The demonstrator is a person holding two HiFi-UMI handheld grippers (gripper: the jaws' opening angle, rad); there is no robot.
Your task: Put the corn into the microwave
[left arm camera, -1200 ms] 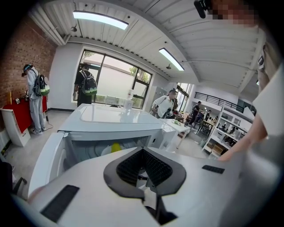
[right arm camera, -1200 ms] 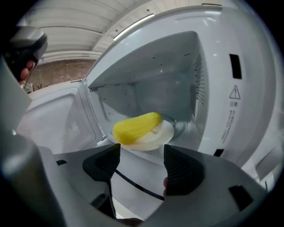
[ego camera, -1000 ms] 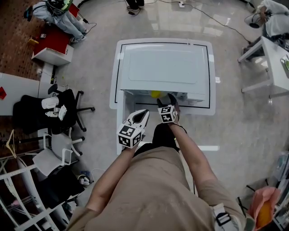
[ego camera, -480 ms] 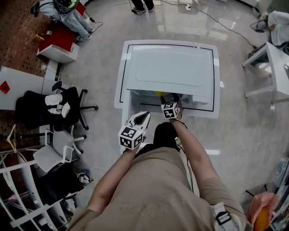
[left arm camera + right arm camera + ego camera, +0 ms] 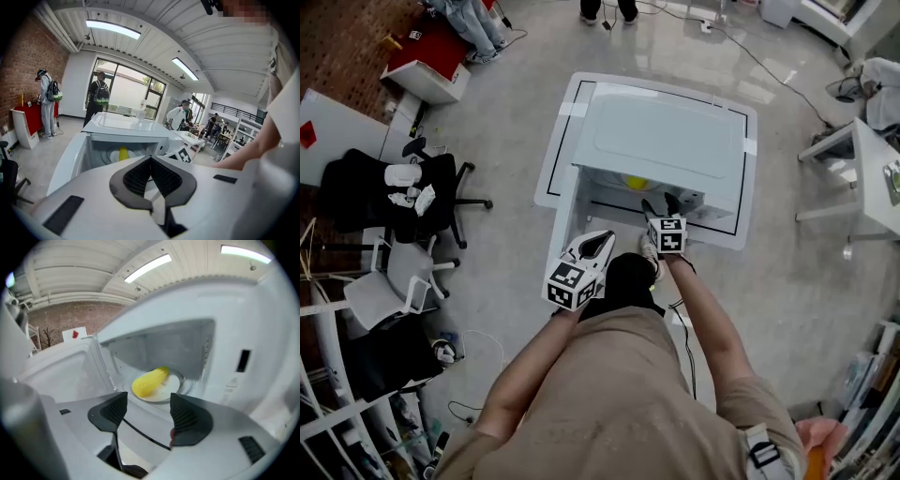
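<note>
Inside microwave, corn is being carried by turntable; right gripper being held wide, left gripper pinched together, both empty. Closing of door judged next.

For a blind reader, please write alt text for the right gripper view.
A yellow corn cob lies on the round plate inside the open microwave. The right gripper, jaws apart and empty, points at it.

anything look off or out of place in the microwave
Nothing stands out. The corn lies whole on the glass plate inside the open microwave, nothing spilled. The right hand-held gripper is open and empty in front of it.
</note>
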